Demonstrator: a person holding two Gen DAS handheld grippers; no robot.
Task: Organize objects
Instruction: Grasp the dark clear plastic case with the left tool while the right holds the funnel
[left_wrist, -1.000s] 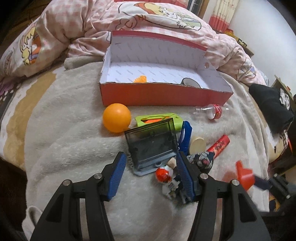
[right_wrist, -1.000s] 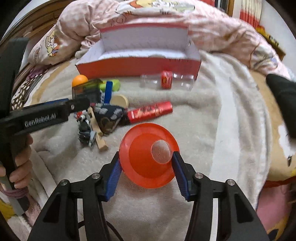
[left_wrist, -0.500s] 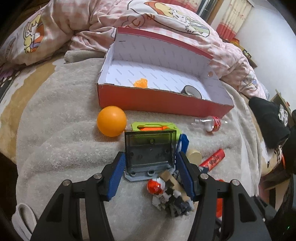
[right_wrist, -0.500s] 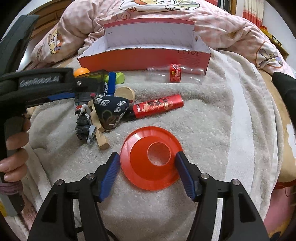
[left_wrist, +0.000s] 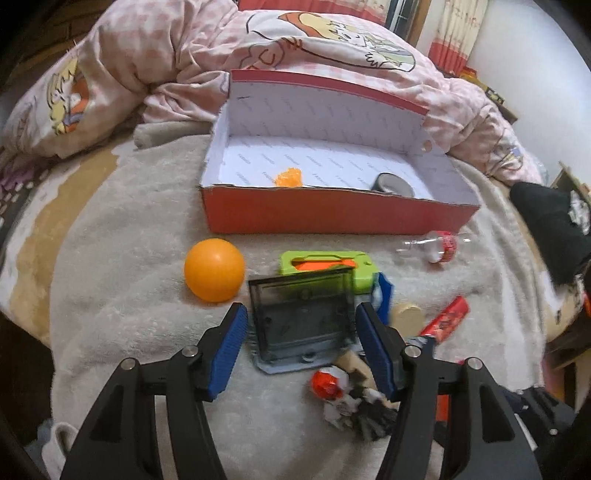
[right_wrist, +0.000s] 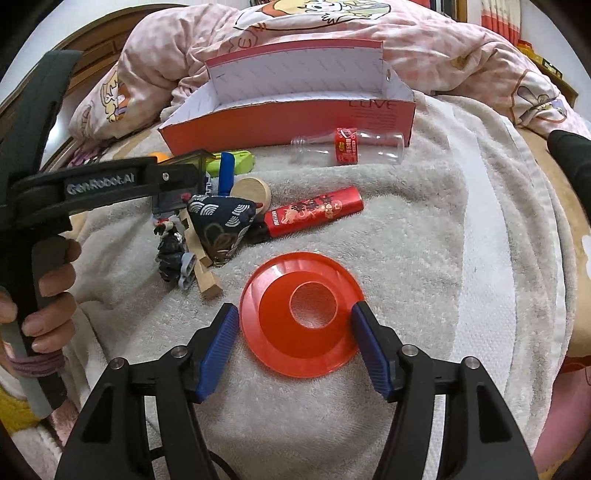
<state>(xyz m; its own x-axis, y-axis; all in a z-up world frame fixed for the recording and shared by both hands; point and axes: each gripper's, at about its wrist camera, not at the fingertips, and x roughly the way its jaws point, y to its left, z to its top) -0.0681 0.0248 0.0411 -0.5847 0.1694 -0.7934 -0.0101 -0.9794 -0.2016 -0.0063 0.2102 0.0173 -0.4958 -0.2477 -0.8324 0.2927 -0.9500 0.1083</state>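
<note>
Since 1 second ago the right gripper (right_wrist: 291, 332) has spread its fingers wide and freed the red cone (right_wrist: 301, 314) on the bed, while the left gripper (left_wrist: 301, 339), fingers opening, frames the untouched dark case (left_wrist: 301, 325), both items short of the red box (left_wrist: 332, 216).

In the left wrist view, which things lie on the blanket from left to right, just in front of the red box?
orange ball → green case → wooden disc → red tube. The clear bottle lies farther back, near the box's right corner, above the disc and tube.
</note>
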